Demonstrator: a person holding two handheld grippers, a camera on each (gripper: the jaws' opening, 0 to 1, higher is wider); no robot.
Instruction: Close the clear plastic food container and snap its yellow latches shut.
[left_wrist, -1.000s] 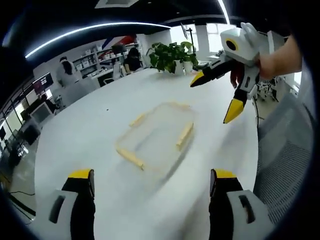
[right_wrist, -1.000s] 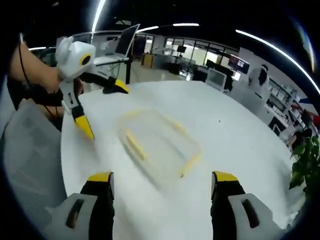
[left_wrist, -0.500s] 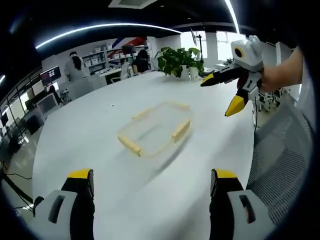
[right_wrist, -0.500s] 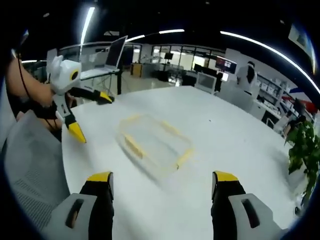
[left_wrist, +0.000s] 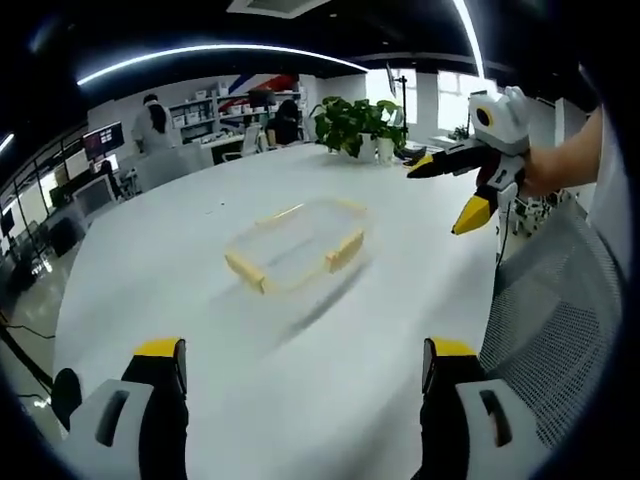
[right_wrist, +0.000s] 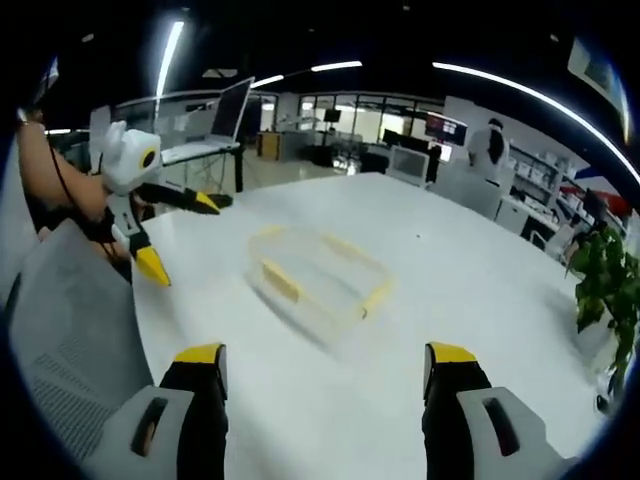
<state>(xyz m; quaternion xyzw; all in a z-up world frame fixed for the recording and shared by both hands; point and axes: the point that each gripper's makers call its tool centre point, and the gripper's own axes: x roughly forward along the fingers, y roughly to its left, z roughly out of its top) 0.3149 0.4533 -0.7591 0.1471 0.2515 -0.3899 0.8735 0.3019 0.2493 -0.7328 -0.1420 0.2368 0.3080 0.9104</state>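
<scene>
Left gripper view: clear container (left_wrist: 296, 243) sits mid-way across the white table (left_wrist: 200, 330), well apart from both tools. Yellow latches (left_wrist: 245, 271) show on its near end and its right side (left_wrist: 343, 250); whether any is snapped cannot be told. Lid appears seated on top; nothing visible inside, though blur limits that reading.

Left gripper (left_wrist: 300, 365): jaws spread wide, holding nothing. Right gripper (left_wrist: 452, 190) hangs above the table's far right edge, jaws parted, empty. In the right gripper view, its own jaws (right_wrist: 325, 365) likewise stand wide apart.

Judgement: approach not yet made. Bring one tool down to steady the container wall, then press each latch flat with the other jaw tip, opposite sides in turn
</scene>
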